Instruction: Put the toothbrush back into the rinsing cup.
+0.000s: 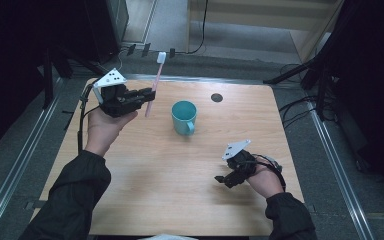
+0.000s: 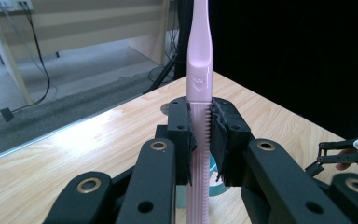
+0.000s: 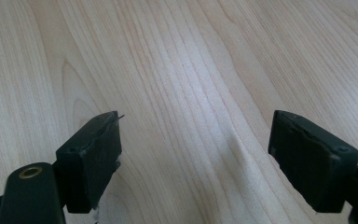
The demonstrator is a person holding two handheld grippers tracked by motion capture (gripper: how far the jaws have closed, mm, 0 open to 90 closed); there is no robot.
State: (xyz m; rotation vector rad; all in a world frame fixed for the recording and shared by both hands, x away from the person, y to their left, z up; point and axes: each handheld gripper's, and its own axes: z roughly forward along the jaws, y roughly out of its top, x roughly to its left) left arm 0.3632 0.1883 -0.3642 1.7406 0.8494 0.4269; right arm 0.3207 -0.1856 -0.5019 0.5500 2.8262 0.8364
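A pink toothbrush [image 1: 154, 86] with a white head stands nearly upright in the air at the table's back left, and my left gripper [image 1: 148, 95] is shut on its handle. In the left gripper view the ribbed pink handle [image 2: 199, 140] is pinched between the two black pads. A teal mug [image 1: 184, 117] stands on the wooden table just right of the toothbrush, handle toward the front. My right gripper [image 1: 222, 179] rests low near the front right of the table, open, with only bare wood between its fingers [image 3: 93, 158].
The wooden table [image 1: 145, 175] has a small dark round hole [image 1: 217, 97] near its back edge. Metal rails run along both sides of the table on the floor. Black stands and cables [image 1: 300, 105] lie on the floor around the back.
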